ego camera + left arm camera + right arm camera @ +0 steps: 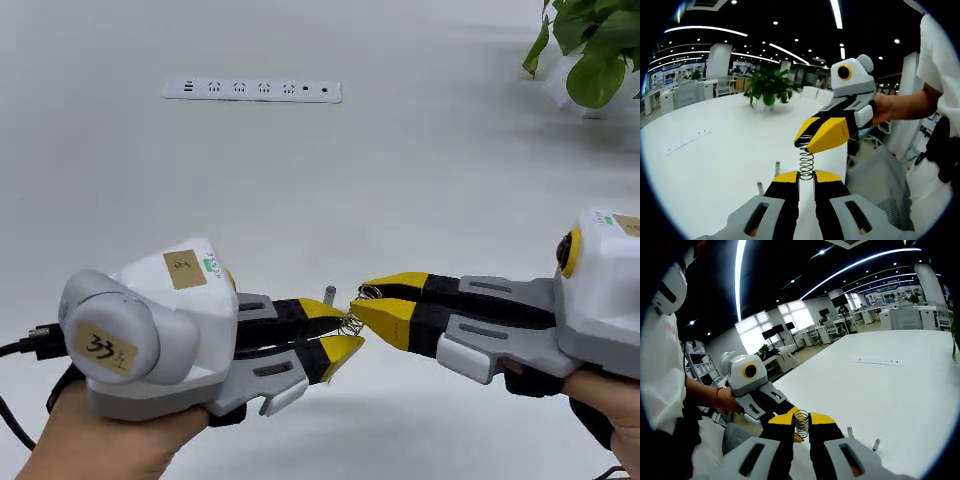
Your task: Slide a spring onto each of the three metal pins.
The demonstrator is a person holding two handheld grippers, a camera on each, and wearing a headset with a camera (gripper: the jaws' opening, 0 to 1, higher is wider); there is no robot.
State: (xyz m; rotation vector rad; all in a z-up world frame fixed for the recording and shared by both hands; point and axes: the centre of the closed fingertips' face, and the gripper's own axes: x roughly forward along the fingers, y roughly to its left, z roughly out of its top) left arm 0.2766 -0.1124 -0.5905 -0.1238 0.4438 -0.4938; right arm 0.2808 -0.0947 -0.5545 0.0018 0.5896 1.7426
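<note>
One metal spring (350, 325) spans the gap between the two grippers above the white table (400, 170). My left gripper (345, 328) is shut on the spring's near end (806, 170). My right gripper (358, 296) comes in from the right and is shut on the other end (803, 141). In the right gripper view the spring (801, 422) stands between the right gripper's (801, 421) yellow tips, with the left gripper behind it. A metal pin (329, 294) stands upright on the table just behind the jaws. Two pins (777, 168) (760, 188) show left of the spring, and two pins (850, 431) (876, 444) show beside the right jaws.
A white power strip (252, 90) lies at the far side of the table. A potted plant (590, 50) stands at the far right corner. A mesh chair (890, 195) sits off the table's near edge beside the person.
</note>
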